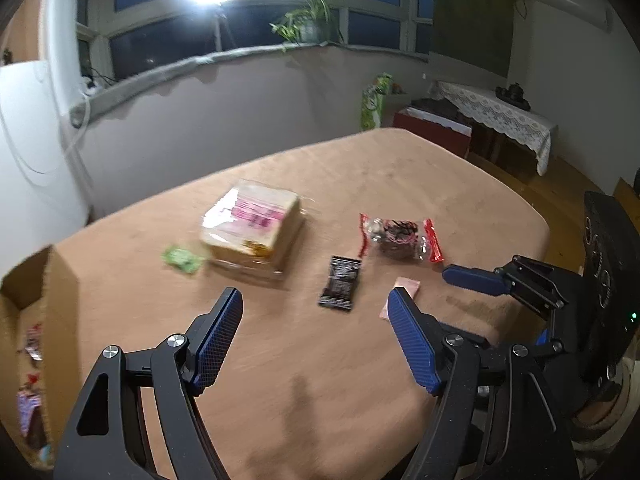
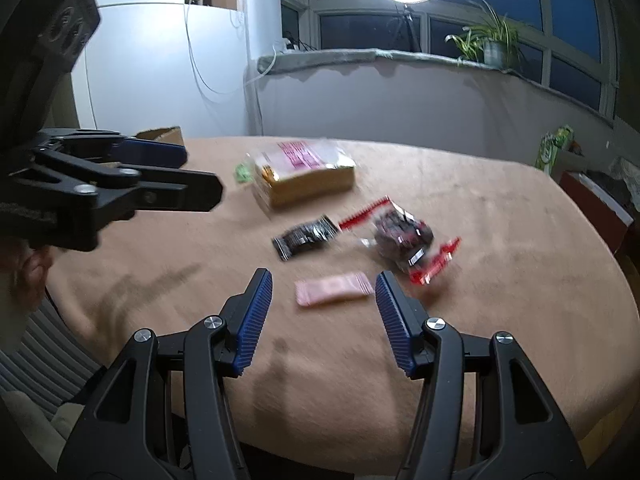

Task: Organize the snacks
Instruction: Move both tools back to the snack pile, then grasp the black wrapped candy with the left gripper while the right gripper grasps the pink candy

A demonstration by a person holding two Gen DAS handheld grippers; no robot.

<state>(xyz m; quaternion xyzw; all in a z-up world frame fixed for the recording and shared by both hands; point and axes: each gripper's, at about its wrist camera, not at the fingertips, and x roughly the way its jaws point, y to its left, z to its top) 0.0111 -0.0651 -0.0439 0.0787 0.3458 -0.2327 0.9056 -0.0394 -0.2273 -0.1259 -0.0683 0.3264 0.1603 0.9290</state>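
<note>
Motion blur smears the printing on every wrapper, so no label can be read, and the left gripper's right finger covers the near end of the small pale pink sachet (image 1: pixel 407 285). The open brown cardboard box (image 1: pixel 48 280) is cut off by the picture's edge, and the snacks in it are only dim shapes. Taking the clear-wrapped block of sliced bread with a pink label (image 1: pixel 253 227) as landmark on the tan cloth-covered table (image 1: pixel 460 184): a small green packet (image 1: pixel 182 259) lies just beside it toward the box, a black sachet (image 1: pixel 340 283) lies near it toward the grippers, and a clear packet with red crimped ends (image 1: pixel 400 237) lies on its other side. The left gripper (image 1: pixel 316 332) tilts down over the cloth, jaws wide apart and empty. The right gripper (image 2: pixel 324 312) also tilts down, jaws parted and empty, the pink sachet lying just beyond their tips.
</note>
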